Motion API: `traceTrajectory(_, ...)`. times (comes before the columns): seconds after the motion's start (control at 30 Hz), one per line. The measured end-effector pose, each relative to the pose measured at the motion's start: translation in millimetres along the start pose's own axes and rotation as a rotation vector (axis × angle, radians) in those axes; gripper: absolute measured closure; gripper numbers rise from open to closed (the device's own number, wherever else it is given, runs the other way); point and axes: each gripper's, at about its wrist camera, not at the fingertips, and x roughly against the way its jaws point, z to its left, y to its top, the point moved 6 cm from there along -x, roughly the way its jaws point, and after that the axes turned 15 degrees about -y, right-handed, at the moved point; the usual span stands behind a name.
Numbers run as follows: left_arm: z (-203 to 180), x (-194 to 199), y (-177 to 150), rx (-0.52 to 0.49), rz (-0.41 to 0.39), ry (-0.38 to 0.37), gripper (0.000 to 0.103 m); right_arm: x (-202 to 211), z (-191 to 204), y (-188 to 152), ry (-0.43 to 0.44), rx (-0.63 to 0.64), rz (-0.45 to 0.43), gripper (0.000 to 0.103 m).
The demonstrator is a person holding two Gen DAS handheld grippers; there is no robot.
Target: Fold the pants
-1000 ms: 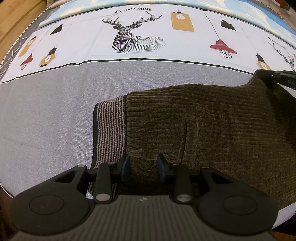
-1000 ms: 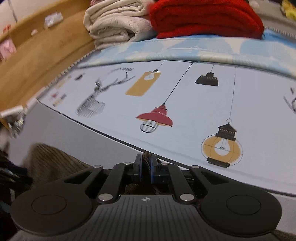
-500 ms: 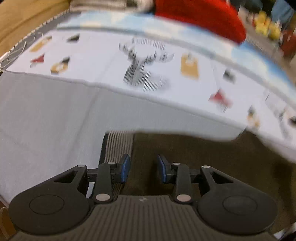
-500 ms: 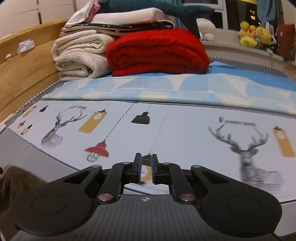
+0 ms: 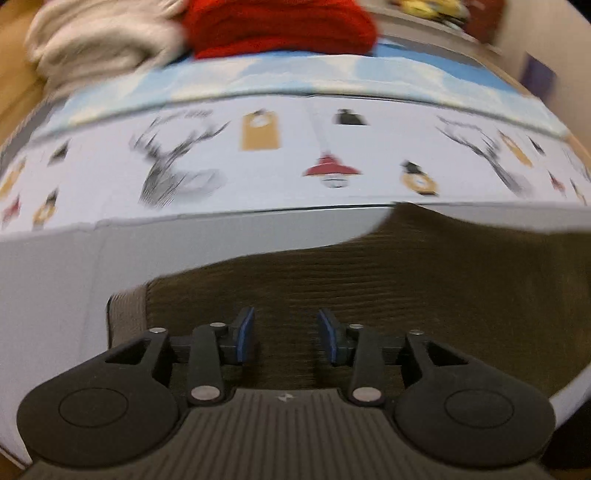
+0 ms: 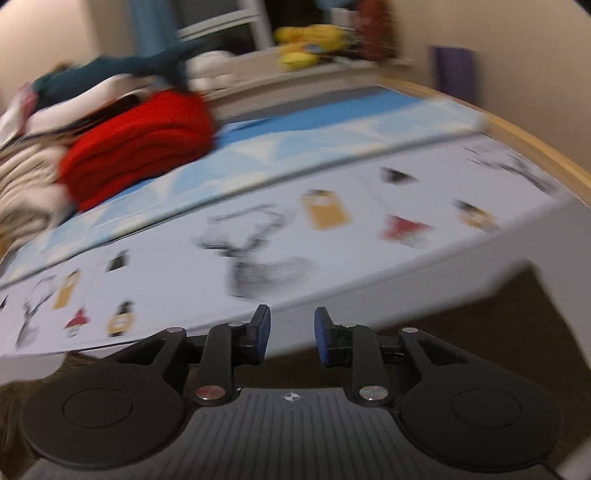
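On the grey sheet of the bed, the brown corduroy pants are seen lying below the left gripper, their striped waistband at 9 o'clock of the blue pads. A second ago the right gripper was clamped on a corner of the fabric; now nothing is seen between its pads and its jaws are opening, with the pants spread beneath it from 7 to 4 o'clock. The left gripper's jaws are likewise opening, with no cloth pinched, and more of the room is now taken in by its view than a second ago, when little past the printed cover was shown. Beyond the grey sheet a white cover printed with deer and lamps is laid, and past it a pale blue band. At 12 o'clock in the left view a folded red blanket is stacked beside cream towels; in the right view the same pile sits at 10 o'clock, with a teal garment on top. A wooden bed frame is traced along the right edge, and yellow plush toys are set on a ledge at 12 o'clock. Both views are smeared by motion, so the prints are hard to read, and the right end of the pants is cut off by the frame.
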Motion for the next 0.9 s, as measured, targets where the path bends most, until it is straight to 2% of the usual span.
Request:
traceTrajectory(0.07,-21,3,2,-0.045,-0.031,-0.005,0.056,5,-36,-5,-0.048,-0.075,0.009,0.075)
traceTrajectory(0.17,-46,13,4,-0.028,-0.089,-0.017,0.046,15,-82,-14,-0.107,-0.129,0.008,0.075)
traceTrajectory(0.3,-77,13,-2,-0.023,-0.114,-0.007,0.046,21,-127,-32,-0.183,-0.160,0.039,0.075)
traceTrajectory(0.43,-104,17,-1,-0.018,-0.145,-0.043,0.042,24,-165,-47,-0.220,-0.238,0.074,0.075)
traceTrajectory(0.63,-119,7,-6,-0.045,-0.118,-0.054,0.041,8,-203,-70,-0.273,-0.345,0.189,0.075)
traceTrajectory(0.77,-114,-8,-5,-0.037,-0.078,-0.046,0.041,-4,-242,-92,-0.332,-0.535,0.282,0.066)
traceTrajectory(0.9,-113,-15,-5,-0.050,-0.061,-0.041,0.041,-15,-267,-110,-0.341,-0.706,0.351,0.065)
